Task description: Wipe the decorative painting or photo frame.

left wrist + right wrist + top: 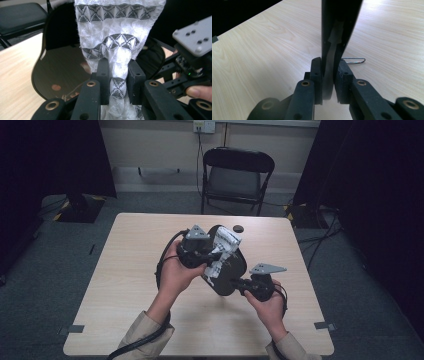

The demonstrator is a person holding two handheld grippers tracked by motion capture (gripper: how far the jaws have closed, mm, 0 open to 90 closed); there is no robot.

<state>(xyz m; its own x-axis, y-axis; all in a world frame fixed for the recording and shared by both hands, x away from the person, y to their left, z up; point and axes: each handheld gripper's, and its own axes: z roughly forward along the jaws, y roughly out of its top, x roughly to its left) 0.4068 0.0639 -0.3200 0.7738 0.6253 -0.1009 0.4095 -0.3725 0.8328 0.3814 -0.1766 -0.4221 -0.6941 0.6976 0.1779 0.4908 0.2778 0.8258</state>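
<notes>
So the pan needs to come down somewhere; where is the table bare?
The table's left half is bare, from the left hand to its edge, as is the near strip between the sleeves. The middle is crowded: black pan, white patterned cloth, both hands.

A black folding chair [236, 177] stands behind the wooden table [125, 270], on grey carpet [45, 285], between dark curtains [380, 185].

Left gripper [212, 256] raised, right gripper [239, 283] lower, both clamped tight.
</notes>
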